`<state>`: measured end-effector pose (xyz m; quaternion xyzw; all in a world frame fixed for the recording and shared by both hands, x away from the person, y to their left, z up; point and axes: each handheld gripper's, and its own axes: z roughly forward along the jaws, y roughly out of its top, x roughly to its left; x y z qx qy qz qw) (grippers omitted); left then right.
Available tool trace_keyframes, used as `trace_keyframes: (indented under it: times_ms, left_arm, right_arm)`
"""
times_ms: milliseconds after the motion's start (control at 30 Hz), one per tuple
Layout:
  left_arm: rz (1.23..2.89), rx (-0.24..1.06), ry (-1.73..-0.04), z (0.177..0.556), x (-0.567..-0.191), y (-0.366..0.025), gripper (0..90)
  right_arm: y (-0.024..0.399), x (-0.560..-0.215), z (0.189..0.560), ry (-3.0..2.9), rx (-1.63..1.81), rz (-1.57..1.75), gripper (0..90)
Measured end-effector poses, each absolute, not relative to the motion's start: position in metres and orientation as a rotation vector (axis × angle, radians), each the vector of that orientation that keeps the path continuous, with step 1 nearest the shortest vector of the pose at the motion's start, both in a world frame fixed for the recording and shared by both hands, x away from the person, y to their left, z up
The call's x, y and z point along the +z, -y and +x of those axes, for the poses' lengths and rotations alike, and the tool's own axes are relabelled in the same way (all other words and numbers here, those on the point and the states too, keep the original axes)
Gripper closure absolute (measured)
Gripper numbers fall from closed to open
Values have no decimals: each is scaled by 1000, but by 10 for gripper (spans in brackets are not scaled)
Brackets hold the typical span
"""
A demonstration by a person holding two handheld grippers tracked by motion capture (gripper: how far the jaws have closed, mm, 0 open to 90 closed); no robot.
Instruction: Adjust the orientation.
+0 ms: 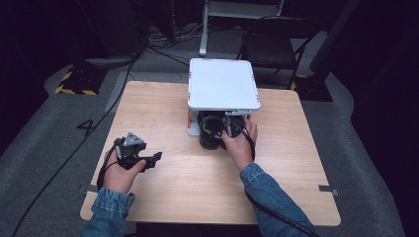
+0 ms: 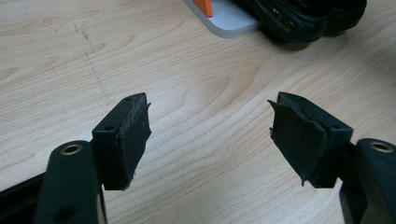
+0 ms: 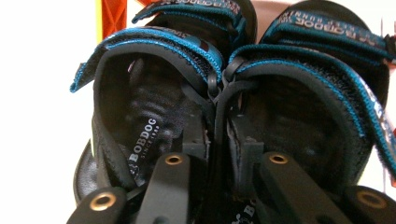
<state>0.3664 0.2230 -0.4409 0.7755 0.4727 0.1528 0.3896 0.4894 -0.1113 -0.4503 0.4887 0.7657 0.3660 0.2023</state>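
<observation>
A pair of black sandals [image 3: 233, 107] with blue-edged straps sits side by side at the front edge of the white two-level rack [image 1: 223, 83], heels toward the person, under the rack's top shelf. The right claw [image 3: 217, 154] is right at the heels: one jaw reaches inside the left sandal [image 3: 140, 121], the other inside the right sandal [image 3: 303, 116], with the two touching inner heel walls between them. The jaws stand close together; whether the pads press on the walls I cannot tell. In the high view the right claw [image 1: 232, 129] is at the rack's front, on the sandals [image 1: 213, 131].

The left claw [image 2: 210, 135] is well to the left of the rack, low over the bare wooden counter [image 2: 201, 84], jaws wide apart with nothing between them. The high view shows the left claw [image 1: 150, 160] pointing toward the rack's side
</observation>
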Motion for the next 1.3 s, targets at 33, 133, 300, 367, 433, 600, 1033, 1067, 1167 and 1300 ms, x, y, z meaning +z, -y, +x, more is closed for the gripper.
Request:
trace_keyframes:
  times_ms: [33, 133, 300, 367, 433, 600, 1033, 1067, 1167, 1300]
  left_arm:
    - [1969, 389, -1202, 366, -441, -222, 283]
    - [1979, 389, -1191, 367, -441, -220, 284]
    - [1983, 385, -1179, 369, -441, -216, 284]
    - [1984, 378, -1178, 370, -441, -216, 284]
    - [1978, 372, -1174, 372, -442, -215, 283]
    - [1985, 367, -1169, 378, -442, -211, 283]
    - [2022, 349, -1108, 385, -436, -195, 270]
    - [2028, 347, -1104, 385, -436, -194, 269]
    - [2049, 345, -1083, 388, -437, -187, 265]
    - [2066, 318, -1057, 395, -440, -176, 236]
  right_arm:
    - [112, -450, 490, -2118, 1032, 1351, 693]
    - [115, -448, 492, -2068, 1097, 1341, 576]
    - [121, -440, 488, -2041, 1144, 1279, 446]
    - [127, -435, 483, -2038, 1191, 1280, 422]
    - [134, -430, 476, -2032, 1214, 1239, 422]
    - [165, -415, 455, -2022, 1292, 1170, 407]
    - [267, -399, 401, -2359, 1162, 975, 278]
    - [273, -400, 399, -2346, 1163, 980, 278]
    - [288, -405, 394, -2316, 1211, 1034, 260]
    - [308, -414, 386, -2288, 1235, 1113, 233]
